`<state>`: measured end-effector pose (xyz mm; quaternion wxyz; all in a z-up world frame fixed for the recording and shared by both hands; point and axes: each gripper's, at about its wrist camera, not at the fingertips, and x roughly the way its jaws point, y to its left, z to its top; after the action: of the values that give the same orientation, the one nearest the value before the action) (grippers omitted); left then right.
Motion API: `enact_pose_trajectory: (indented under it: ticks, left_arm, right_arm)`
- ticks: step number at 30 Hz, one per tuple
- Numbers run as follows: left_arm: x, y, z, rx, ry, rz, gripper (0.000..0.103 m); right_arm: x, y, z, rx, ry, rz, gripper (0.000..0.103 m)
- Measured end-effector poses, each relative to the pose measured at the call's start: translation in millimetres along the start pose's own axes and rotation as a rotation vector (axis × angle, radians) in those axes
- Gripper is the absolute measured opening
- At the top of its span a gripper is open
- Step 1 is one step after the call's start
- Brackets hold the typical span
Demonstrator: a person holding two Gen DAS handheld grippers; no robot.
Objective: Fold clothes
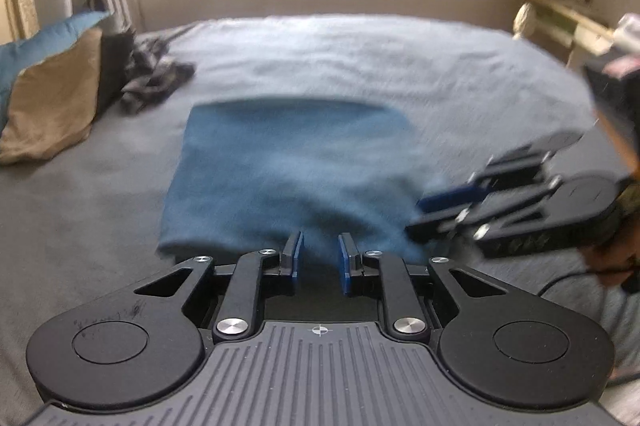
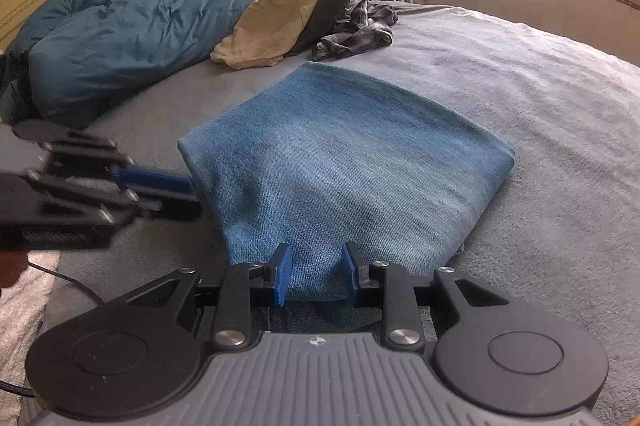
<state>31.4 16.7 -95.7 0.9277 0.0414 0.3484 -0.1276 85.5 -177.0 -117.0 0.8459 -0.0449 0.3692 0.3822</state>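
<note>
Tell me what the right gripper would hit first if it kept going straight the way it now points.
The folded jeans. The right gripper already has their near edge between its fingers, so pushing on would likely just shove into the denim lying on the bed. Whether the pads are pressing on the cloth is unclear.

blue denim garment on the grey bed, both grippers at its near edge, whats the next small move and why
Probably lift the near edge and carry it toward the far edge. The blue denim garment lies flat on the grey bedspread, already folded along its right side. The right gripper has denim between its jaws, seemingly gripped; the left gripper sits at the same near edge, its grip unclear.
</note>
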Motion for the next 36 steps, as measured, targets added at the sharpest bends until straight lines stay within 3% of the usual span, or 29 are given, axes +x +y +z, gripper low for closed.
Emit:
enact_pose_trajectory:
  ticks: [4, 8, 12, 17, 21, 24, 28, 31, 36]
  left_arm:
    - [22, -13, 7, 0.024, -0.009, -0.034, 0.018]
    - [44, -10, -5, -0.006, 0.076, -0.037, 0.019]
    - [25, -5, -12, 0.007, 0.105, -0.015, 0.019]
    - [9, -4, 0, 0.011, 0.011, -0.044, 0.018]
    - [36, -6, 13, -0.010, 0.008, -0.055, 0.019]
    - [49, 2, 7, -0.065, 0.028, -0.020, 0.019]
    - [25, 24, -13, -0.087, 0.040, 0.007, 0.017]
    - [13, 34, -23, -0.084, 0.105, 0.108, 0.015]
    - [-9, 46, -6, -0.165, -0.018, 0.050, 0.016]
  right_arm:
    - [0, 1, -1, 0.001, -0.002, -0.004, 0.030]
    - [0, 2, -1, 0.000, -0.002, -0.006, 0.030]
    - [0, 2, -1, -0.005, -0.004, -0.004, 0.030]
    - [1, -3, -1, 0.022, -0.009, 0.016, 0.030]
    - [1, -1, -1, 0.022, -0.008, 0.007, 0.031]
    - [1, 2, -2, 0.017, -0.008, 0.001, 0.031]
    - [2, 2, -2, 0.018, -0.012, 0.003, 0.031]
    - [1, -1, -2, 0.029, -0.016, 0.012, 0.031]
    - [0, -1, -2, 0.039, -0.018, 0.013, 0.031]
